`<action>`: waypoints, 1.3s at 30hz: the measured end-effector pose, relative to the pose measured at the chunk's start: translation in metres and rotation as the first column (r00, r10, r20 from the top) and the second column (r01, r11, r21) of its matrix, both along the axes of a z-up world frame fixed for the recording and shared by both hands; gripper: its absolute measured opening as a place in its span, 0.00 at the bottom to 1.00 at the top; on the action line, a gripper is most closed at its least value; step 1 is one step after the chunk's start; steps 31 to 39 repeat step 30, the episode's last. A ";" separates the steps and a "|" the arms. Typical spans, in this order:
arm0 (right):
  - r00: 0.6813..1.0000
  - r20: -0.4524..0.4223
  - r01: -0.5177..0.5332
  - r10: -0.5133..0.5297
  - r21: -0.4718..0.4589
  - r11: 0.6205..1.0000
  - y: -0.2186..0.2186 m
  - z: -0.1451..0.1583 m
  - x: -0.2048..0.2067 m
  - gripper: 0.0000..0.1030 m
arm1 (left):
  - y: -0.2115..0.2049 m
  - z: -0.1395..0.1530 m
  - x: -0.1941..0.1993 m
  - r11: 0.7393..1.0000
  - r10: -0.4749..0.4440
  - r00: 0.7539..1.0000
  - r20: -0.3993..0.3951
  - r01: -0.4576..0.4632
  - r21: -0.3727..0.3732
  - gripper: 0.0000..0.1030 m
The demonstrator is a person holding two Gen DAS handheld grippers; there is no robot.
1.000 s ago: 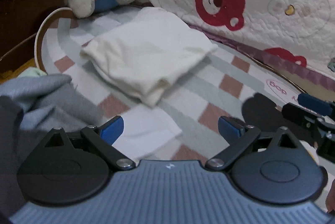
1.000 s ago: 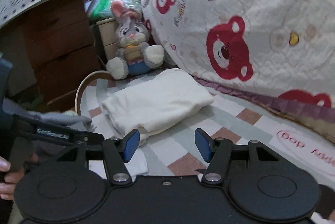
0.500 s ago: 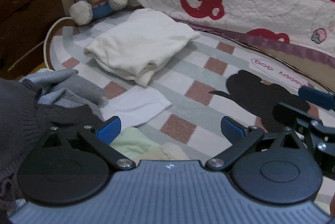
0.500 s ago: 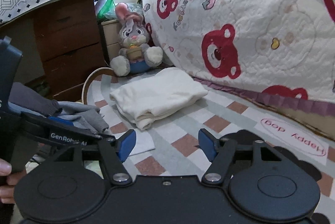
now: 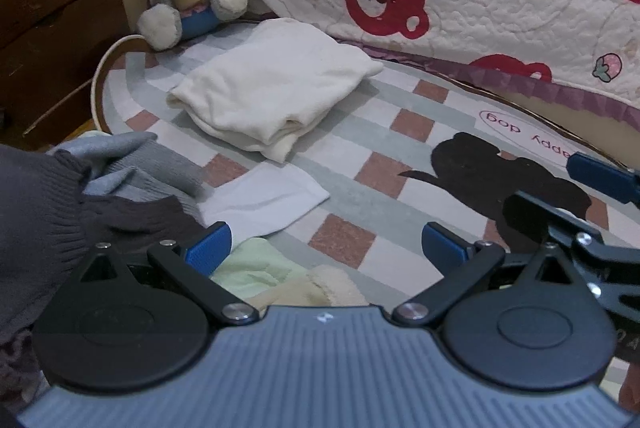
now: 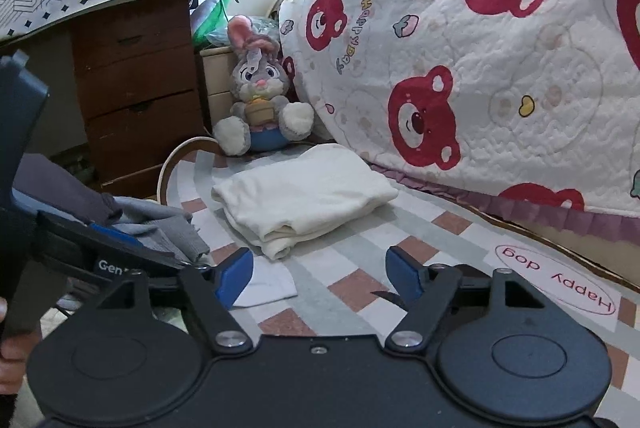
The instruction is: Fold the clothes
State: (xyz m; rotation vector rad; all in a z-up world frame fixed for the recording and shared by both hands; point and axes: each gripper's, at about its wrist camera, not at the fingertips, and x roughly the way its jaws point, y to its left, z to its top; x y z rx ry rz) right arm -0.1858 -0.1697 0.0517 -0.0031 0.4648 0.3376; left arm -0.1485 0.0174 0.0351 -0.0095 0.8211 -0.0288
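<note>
with one cream garment (image 5: pixel 276 96) folded on the rug (image 5: pixel 352 184), my left hand-held gripper (image 5: pixel 326 242) spread empty, the right hand-held gripper (image 6: pixel 320 268) opening empty, i should pinch the grey sweater (image 5: pixel 44 204)'s edge cleanly.

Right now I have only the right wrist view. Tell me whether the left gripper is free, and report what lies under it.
Observer: The left gripper stands open, with nothing between its pads.
Operator: Now tell me what is beneath it.
Observer: A crumpled pale green garment shows just below it, close to the finger bases, with a fuzzy cream piece beside it. Neither shows in your view.
Operator: Describe the rug to the right of that.
Observer: A black dog silhouette is printed on the checked rug. Your own gripper hides nearly all of it from you.
</note>
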 end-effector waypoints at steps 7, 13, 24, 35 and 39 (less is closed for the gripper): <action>1.000 0.012 -0.004 0.004 -0.012 1.000 0.004 0.003 -0.002 0.76 | 0.006 0.002 -0.001 1.000 0.005 1.000 -0.010 -0.005 -0.007 1.00; 1.000 0.001 -0.013 0.013 -0.033 0.999 0.009 0.002 -0.001 0.76 | 0.011 0.000 0.000 1.000 0.011 1.000 -0.021 -0.012 -0.022 1.00; 1.000 -0.011 -0.011 0.011 -0.028 1.000 0.010 0.000 0.000 0.76 | 0.012 -0.002 0.000 1.000 0.017 1.000 -0.023 -0.017 -0.017 1.00; 1.000 -0.019 -0.008 0.008 -0.021 1.000 0.011 -0.001 0.001 0.76 | 0.011 -0.001 -0.002 1.000 0.007 1.000 -0.019 -0.007 -0.002 1.00; 1.000 -0.019 -0.008 0.008 -0.021 1.000 0.011 -0.001 0.001 0.76 | 0.011 -0.001 -0.002 1.000 0.007 1.000 -0.019 -0.007 -0.002 1.00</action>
